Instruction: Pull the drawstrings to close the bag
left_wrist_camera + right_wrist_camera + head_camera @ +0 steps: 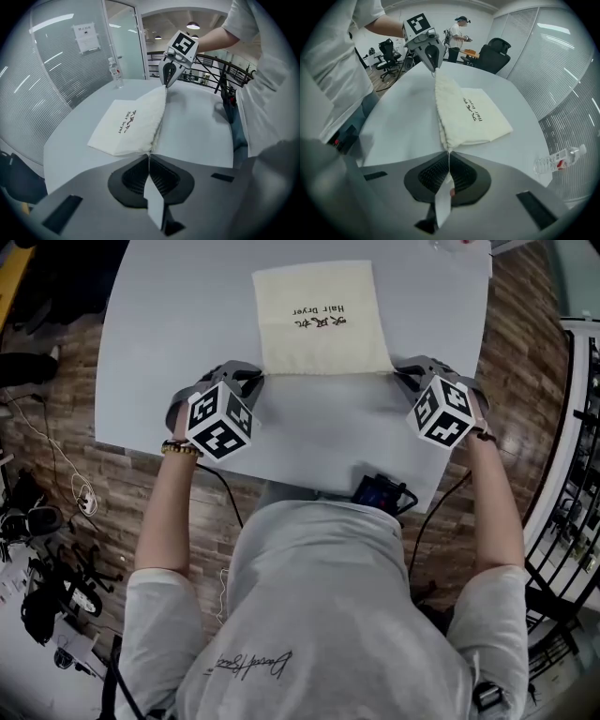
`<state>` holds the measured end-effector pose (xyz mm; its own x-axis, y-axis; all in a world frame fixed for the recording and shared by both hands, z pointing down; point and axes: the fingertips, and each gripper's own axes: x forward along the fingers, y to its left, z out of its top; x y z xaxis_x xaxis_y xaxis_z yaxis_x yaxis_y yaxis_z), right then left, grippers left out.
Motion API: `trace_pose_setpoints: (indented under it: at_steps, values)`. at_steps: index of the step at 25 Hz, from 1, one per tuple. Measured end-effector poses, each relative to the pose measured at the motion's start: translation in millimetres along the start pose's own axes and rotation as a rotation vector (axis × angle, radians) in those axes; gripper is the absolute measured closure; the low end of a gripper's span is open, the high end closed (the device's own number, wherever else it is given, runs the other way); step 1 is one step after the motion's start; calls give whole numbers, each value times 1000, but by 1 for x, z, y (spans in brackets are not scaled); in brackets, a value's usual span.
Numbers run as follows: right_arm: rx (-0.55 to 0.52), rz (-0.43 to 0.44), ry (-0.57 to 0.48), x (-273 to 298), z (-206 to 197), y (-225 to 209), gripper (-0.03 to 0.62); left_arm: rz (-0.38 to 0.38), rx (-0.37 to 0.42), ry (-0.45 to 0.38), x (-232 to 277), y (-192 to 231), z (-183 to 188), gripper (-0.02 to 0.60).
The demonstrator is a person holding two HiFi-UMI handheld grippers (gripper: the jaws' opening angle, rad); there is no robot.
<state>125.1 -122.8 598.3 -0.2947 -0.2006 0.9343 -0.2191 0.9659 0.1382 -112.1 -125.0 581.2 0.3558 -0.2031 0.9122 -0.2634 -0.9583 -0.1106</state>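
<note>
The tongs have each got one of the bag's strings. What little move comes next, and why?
Probably pull the left tongs and right tongs apart, sideways. Each is shut on a string at a corner of the bag, whose mouth looks nearly full width, so pulling outward should gather it.

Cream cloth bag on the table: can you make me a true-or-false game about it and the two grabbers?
1. The cream cloth bag has dark writing on top. True.
2. The left gripper is wide open. False: it is shut on a thin white drawstring.
3. The right gripper pinches the other drawstring. True.
4. The clear plastic bottle stands on the bag. False: it is on the pale grey table, apart from the bag.
</note>
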Motion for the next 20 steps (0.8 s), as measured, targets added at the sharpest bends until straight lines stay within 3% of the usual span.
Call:
trace_pose_setpoints:
  at_steps: [6,13,20]
  values:
    - [74,-79,-69,-31,14,6,568,52,-22,-38,-30,-5,3,568]
    - [87,-157,-117,-64,22,30,568,144,-12,-74,-69,-20,13,568]
    - [142,-203,-161,-86,28,43,567,185,-81,-120,-91,-33,11,568]
